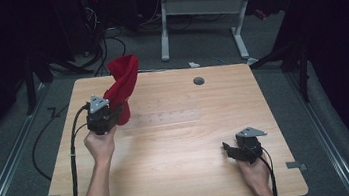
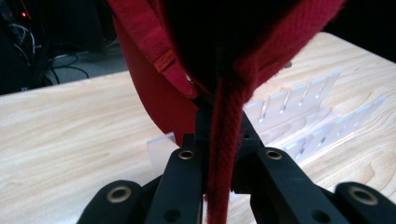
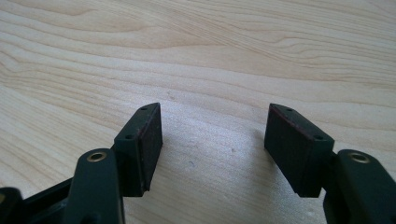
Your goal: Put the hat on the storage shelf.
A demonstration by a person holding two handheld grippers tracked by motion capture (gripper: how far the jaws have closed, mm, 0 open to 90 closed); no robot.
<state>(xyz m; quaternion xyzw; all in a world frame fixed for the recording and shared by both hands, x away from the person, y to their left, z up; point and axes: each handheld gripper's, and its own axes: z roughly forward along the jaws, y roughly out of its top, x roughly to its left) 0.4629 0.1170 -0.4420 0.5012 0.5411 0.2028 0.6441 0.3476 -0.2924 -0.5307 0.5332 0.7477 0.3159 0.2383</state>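
A red cloth [image 1: 122, 81] with a small sewn tag hangs upright above the back left of the wooden table [image 1: 182, 177]. My left gripper [image 1: 118, 108] is shut on its lower edge. In the left gripper view the red cloth [image 2: 154, 98] drapes over the top, and a thick seam runs down between the closed jaws of the left gripper [image 2: 219, 126]. My right gripper [image 1: 227, 149] rests low near the table's front right. In its own view the right gripper [image 3: 215, 140] stands open over bare wood, with nothing between its pads [image 3: 150, 140].
A clear slotted plastic rack [image 2: 299, 121] lies on the table just beyond the cloth, and shows faintly as the rack [image 1: 165, 117] at mid-table. A grey cable hole [image 1: 198, 81] sits near the far edge. A white-legged desk [image 1: 202, 9] and floor cables [image 1: 100, 41] lie behind.
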